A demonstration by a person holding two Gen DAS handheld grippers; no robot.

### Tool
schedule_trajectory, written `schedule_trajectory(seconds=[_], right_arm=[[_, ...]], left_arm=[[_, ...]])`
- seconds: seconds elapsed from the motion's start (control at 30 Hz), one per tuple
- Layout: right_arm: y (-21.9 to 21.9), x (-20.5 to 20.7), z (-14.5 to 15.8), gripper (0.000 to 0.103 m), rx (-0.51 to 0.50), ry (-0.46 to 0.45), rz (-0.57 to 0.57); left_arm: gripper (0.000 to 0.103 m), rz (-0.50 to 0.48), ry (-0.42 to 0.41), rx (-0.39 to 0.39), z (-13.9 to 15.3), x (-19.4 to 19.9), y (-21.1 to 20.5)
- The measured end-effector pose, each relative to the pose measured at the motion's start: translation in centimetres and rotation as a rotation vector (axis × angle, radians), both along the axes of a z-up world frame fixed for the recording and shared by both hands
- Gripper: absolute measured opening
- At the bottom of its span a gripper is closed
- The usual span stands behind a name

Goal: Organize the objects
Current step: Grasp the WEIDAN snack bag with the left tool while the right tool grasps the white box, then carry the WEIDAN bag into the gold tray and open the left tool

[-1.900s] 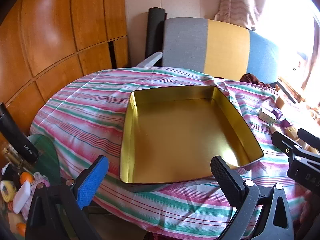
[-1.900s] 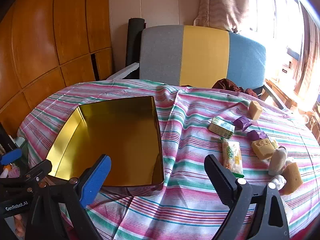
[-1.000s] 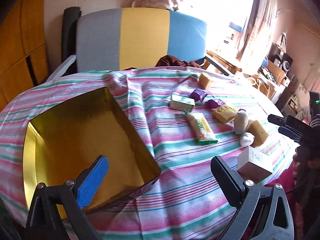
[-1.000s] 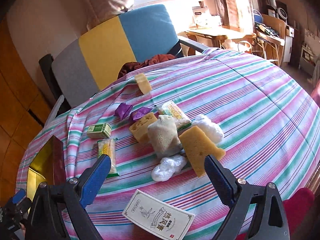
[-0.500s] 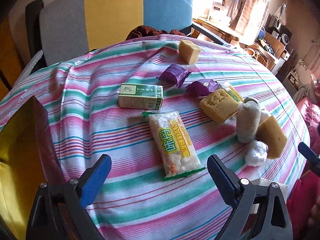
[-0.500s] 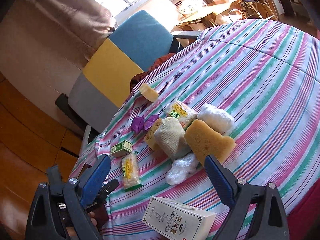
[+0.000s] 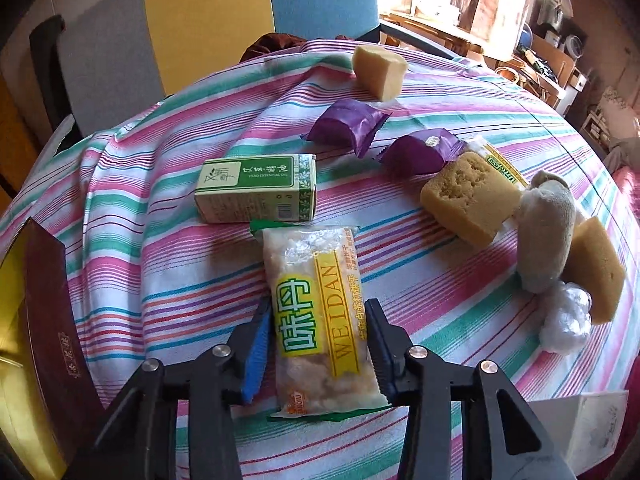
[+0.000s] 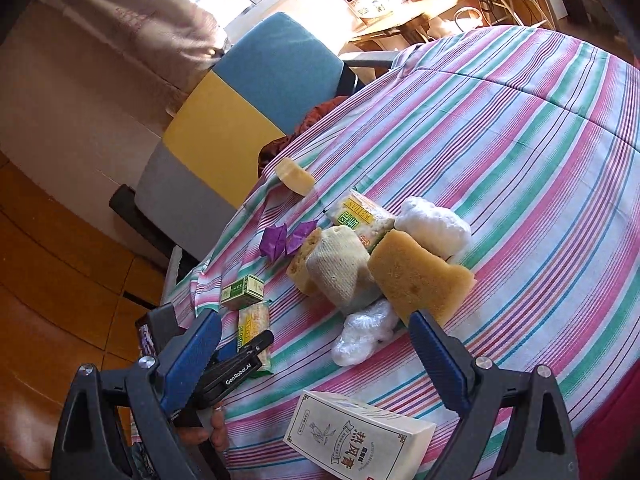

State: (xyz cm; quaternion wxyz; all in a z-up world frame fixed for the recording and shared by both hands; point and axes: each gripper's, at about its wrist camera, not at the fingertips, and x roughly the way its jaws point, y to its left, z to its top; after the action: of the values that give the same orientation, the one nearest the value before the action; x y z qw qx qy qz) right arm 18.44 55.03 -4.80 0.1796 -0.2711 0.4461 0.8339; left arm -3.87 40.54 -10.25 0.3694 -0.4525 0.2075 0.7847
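Since the job is tidying this table, it makes sense that the left gripper (image 7: 318, 344) sits straddling the snack packet (image 7: 320, 312) across its narrow width, the easiest way to pinch something long and flat. From the left wrist camera the jaws are closing, with the packet right between them and the pads at or almost at its edges; I can't swear they're pressing yet. The packet lies flat on the striped tablecloth (image 7: 160, 264), just below a small green box (image 7: 256, 188). It's a clear crinkly wrapper with a yellow label, green sealed ends and pale crumbly stuff inside, so probably soft and a bit slippery. The gold tin (image 7: 24, 320) is at the left edge, which I'd guess is where things go. Two purple sweets (image 7: 348, 126) and some sponges (image 7: 468, 198) sit further off.

From the right wrist camera, the right gripper (image 8: 316, 356) hangs wide open over the table with nothing in it, aimed towards the pile of sponges and a rolled sock (image 8: 340, 268), with a white box (image 8: 360, 440) lying just below. You can see the left gripper (image 8: 250, 346) at the lower left with the packet (image 8: 254, 328) in its jaws.
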Motion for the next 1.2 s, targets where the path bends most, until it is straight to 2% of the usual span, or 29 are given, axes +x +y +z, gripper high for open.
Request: schedule_trajectory(seconds=[0.13, 0.23, 0.37, 0.47, 0.57, 0.7, 0.83, 0.9, 0.93, 0.97, 1.1, 1.2], right_arm=[[-0.2, -0.7, -0.3, 0.096, 0.001, -0.035, 0.031], [-0.5, -1.4, -0.5, 0.096, 0.005, -0.068, 0.070], [-2.0, -3.9, -0.7, 0.096, 0.046, -0.180, 0.225], [-4.6, -6.0, -0.7, 0.096, 0.143, -0.296, 0.425], [-7.7, -7.0, -0.7, 0.096, 0.291, -0.413, 0.599], [-10.2, -7.4, -1.6, 0.096, 0.413, -0.552, 0.739], [-11.1, -7.7, -3.2, 0.094, 0.476, -0.675, 0.783], [-11.4, -7.7, -3.6, 0.068, 0.544, -0.733, 0.762], [-11.3, -7.7, -3.6, 0.059, 0.557, -0.742, 0.749], [-11.2, -7.6, -3.5, 0.056, 0.564, -0.742, 0.738], [-10.6, -7.4, -3.2, 0.054, 0.579, -0.742, 0.709], [-10.2, -7.2, -3.1, 0.054, 0.575, -0.738, 0.704]], left_arm=[[0.044, -0.004, 0.015, -0.001, 0.3, 0.7, -1.5], [0.044, -0.005, -0.003, 0.014, 0.5, 1.1, -3.0], [0.044, -0.010, -0.020, 0.044, 1.6, 2.3, -5.7], [0.044, -0.032, -0.006, 0.073, 2.9, 3.6, -7.6], [0.044, -0.039, -0.016, 0.109, 4.1, 4.3, -9.3], [0.044, -0.041, -0.020, 0.139, 5.0, 5.1, -11.5], [0.044, -0.022, -0.029, 0.175, 6.1, 5.4, -14.5], [0.044, 0.000, -0.026, 0.197, 6.9, 5.1, -16.4], [0.044, 0.017, -0.025, 0.205, 7.3, 4.7, -17.5], [0.044, 0.041, -0.027, 0.215, 7.7, 4.2, -18.8], [0.044, 0.192, -0.025, 0.237, 8.5, 0.5, -24.6], [0.044, 0.325, 0.002, 0.213, 8.0, -3.2, -29.2]])
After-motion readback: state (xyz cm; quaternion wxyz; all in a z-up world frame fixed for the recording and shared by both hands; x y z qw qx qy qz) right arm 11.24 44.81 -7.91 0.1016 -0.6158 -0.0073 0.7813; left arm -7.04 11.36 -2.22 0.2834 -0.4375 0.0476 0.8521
